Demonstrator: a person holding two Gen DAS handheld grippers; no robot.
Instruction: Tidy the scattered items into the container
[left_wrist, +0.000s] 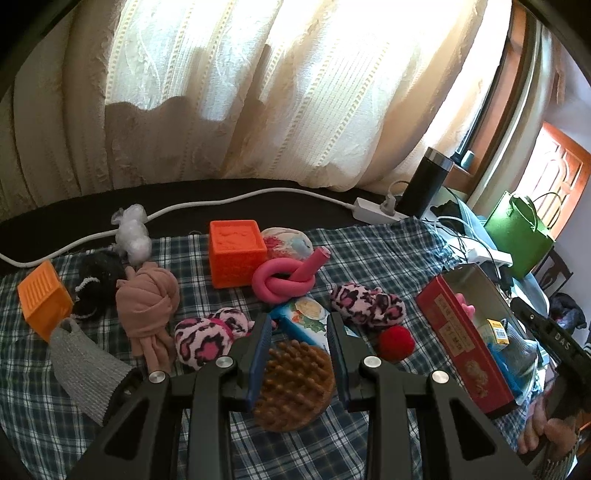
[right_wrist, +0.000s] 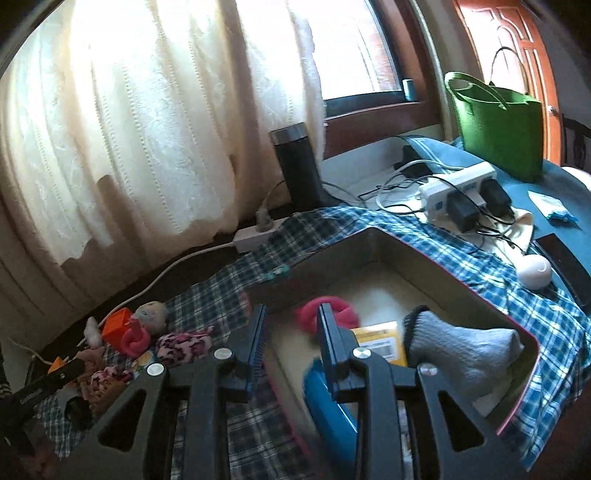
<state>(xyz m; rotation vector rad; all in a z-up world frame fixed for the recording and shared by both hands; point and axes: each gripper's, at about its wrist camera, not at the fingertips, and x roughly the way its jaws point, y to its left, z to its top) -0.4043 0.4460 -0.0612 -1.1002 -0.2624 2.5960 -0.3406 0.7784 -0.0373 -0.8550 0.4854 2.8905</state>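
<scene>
My left gripper (left_wrist: 300, 319) is shut on a brown bristled brush (left_wrist: 293, 387), its pads against both sides. Ahead on the plaid cloth lie an orange cube (left_wrist: 236, 251), a pink knotted tube (left_wrist: 284, 277), two leopard-print sock rolls (left_wrist: 210, 339) (left_wrist: 365, 302), a red pom-pom (left_wrist: 397, 341), a beige knotted cloth (left_wrist: 147, 299) and a grey sock (left_wrist: 85, 369). The red tin (left_wrist: 454, 332) stands at the right. My right gripper (right_wrist: 293, 310) hangs over the tin's (right_wrist: 443, 266) near corner, jaws slightly apart with nothing between them. Inside lie a pink tube (right_wrist: 343, 310), a yellow box (right_wrist: 380, 339), a grey sock (right_wrist: 461, 347) and a blue item (right_wrist: 328, 398).
A white cable (left_wrist: 184, 206) and power strip (left_wrist: 373, 210) run along the cloth's far edge under the curtain. A black flask (left_wrist: 424, 184) stands there too. Behind the tin are a second power strip (right_wrist: 458, 188) with plugs, a white ball (right_wrist: 533, 269) and a green bag (right_wrist: 498, 122).
</scene>
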